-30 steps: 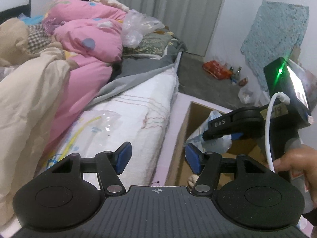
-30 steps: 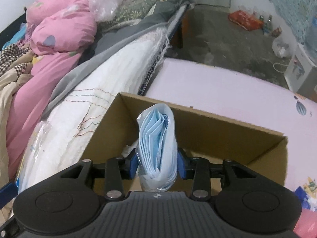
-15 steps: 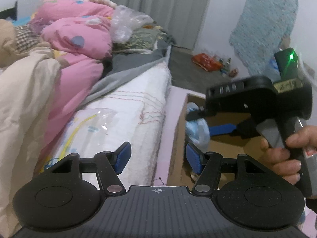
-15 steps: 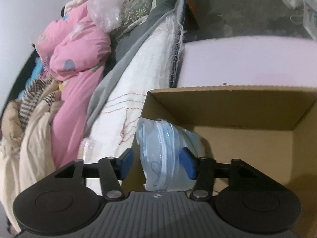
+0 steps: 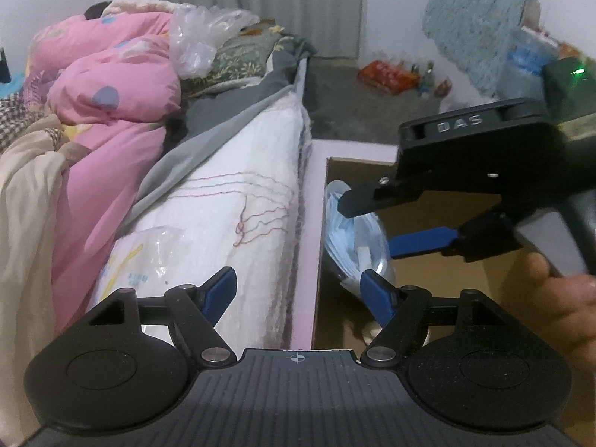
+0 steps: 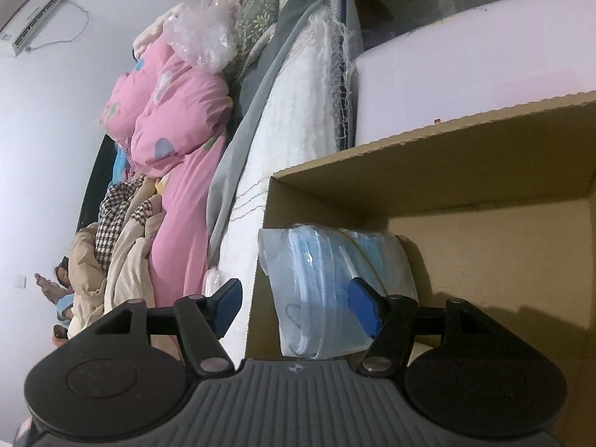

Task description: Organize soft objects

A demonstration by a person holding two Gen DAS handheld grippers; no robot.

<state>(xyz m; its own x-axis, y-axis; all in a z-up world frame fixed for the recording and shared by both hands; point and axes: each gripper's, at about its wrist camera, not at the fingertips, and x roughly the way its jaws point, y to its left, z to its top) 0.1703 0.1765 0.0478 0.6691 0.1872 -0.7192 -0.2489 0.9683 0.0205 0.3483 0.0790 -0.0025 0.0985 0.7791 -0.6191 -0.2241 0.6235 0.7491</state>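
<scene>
One mask pack (image 6: 335, 290) upright, long axis vertical

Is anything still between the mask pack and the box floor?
Nothing visible. The mask pack already sits inside the cardboard box, against its left wall. The right claw is open around it, no longer gripping.

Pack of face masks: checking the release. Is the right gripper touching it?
Cannot tell. In the right wrist view the right gripper is open, but one pad overlaps the pack of face masks, hiding any gap.
</scene>
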